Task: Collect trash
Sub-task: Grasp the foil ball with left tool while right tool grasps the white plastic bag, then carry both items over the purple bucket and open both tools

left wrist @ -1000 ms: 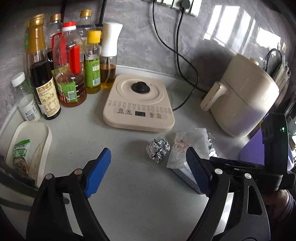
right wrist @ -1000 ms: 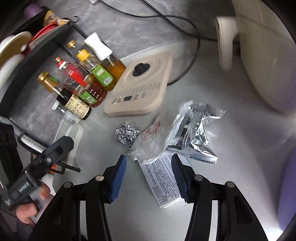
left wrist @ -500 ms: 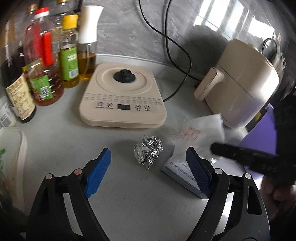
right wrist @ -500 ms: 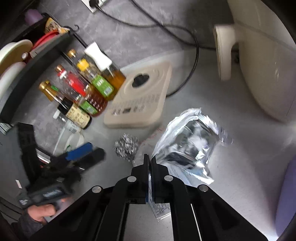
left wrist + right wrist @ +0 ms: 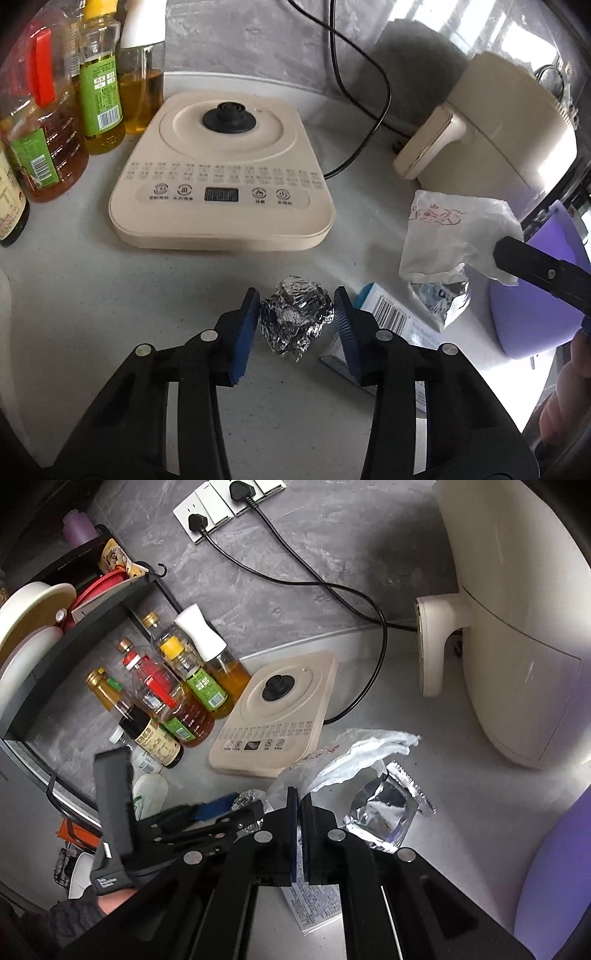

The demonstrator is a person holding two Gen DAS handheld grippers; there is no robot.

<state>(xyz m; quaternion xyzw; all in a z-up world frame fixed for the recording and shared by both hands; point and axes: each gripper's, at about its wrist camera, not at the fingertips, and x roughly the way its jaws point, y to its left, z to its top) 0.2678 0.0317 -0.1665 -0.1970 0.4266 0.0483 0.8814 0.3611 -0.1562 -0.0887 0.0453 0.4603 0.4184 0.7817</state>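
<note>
My left gripper (image 5: 297, 317) is closing around the foil ball (image 5: 295, 317); right gripper (image 5: 298, 812) clamps the plastic bag (image 5: 347, 753). Foil could squirt out sideways.

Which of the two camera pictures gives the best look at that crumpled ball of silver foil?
The left wrist view: the foil ball sits centred and unobstructed between the closing left gripper fingers. In the right wrist view only a sliver of it peeks out behind the gripper hardware.
</note>
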